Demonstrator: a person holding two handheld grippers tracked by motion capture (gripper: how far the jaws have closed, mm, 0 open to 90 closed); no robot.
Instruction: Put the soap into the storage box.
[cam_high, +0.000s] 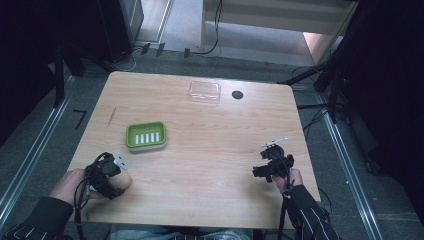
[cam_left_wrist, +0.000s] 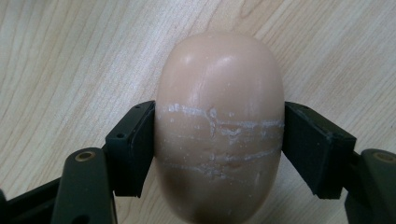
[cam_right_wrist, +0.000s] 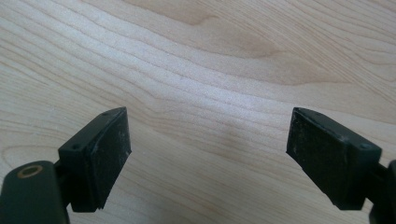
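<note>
Left gripper pinching a beige bar of soap over the wooden table, right gripper jaws spread wide, nothing between, green soap dish nearby

High view looks steeply down on the table — both gripper views hover close above its woodgrain.

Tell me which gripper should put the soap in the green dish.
Left. Its jaws already clamp the soap, and the left gripper sits nearest the green dish. The right gripper is open, farther away.
</note>
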